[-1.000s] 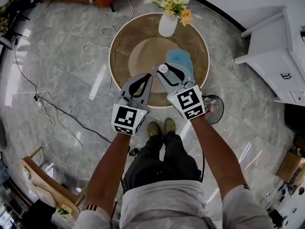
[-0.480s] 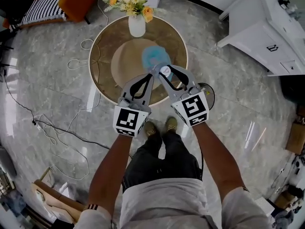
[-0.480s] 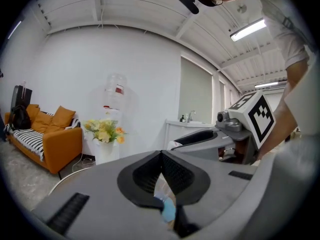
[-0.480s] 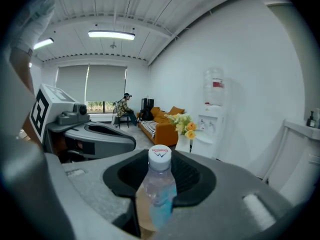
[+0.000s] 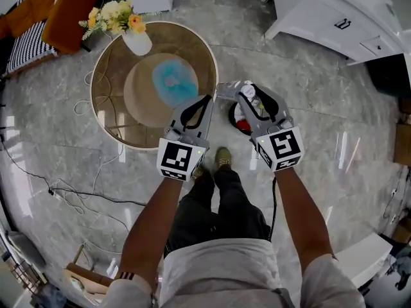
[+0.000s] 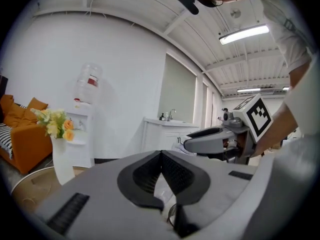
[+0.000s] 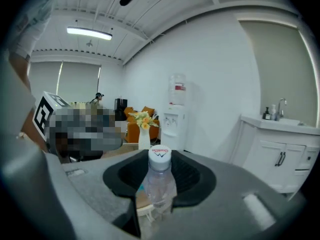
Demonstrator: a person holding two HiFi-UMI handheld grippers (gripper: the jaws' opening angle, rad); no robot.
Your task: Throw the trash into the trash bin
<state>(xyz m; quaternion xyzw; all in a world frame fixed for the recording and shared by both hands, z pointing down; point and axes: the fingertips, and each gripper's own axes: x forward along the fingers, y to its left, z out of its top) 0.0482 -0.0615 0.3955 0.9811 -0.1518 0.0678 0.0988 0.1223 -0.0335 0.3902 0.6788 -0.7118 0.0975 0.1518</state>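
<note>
Clear plastic bottle, white cap, clamped between jaws of right gripper. Long axis near upright, cap pointing up. Head view: bottle shows over 12 o'clock edge of trash bin. Bin on floor, 1 o'clock from person's feet. Left gripper pinched closed, nothing between jaws, at 9 o'clock of right gripper. Round table at 10 o'clock.
</note>
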